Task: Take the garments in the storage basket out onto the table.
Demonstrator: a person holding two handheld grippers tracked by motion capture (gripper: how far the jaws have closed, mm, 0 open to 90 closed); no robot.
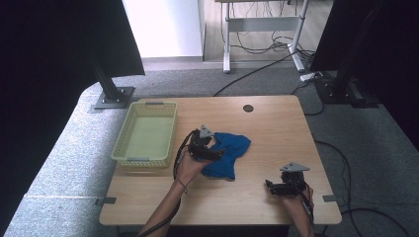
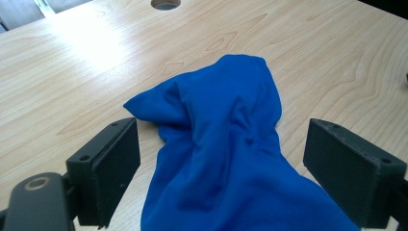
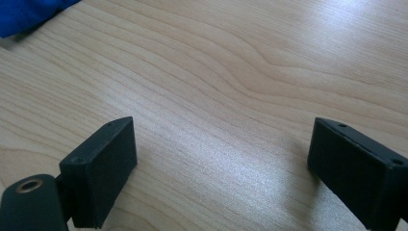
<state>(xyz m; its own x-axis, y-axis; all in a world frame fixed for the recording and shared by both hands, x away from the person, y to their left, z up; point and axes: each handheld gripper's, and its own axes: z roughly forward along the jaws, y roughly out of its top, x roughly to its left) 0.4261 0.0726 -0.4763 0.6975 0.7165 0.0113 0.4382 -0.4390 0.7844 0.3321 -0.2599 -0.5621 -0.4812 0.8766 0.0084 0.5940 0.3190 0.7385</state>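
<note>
Straddling the crumpled blue cloth (image 2: pixel 226 159) mid-table, left gripper (image 2: pixel 221 163) jaws spread wide, gripping nothing; right gripper (image 3: pixel 221 168) likewise wide open over bare table (image 3: pixel 231 72), near right.

Soft daylight falls evenly on the bench (image 1: pixel 276 123), with white glare beyond the fingers (image 2: pixel 103 168) in the left gripper view, faint shadows, dark frame corners, slightly soft detail.

One blue cloth (image 1: pixel 228 153). One basket (image 1: pixel 146 134). Two grippers: left (image 1: pixel 218 153), right (image 1: pixel 269 185). One table (image 1: pixel 276 133).
</note>
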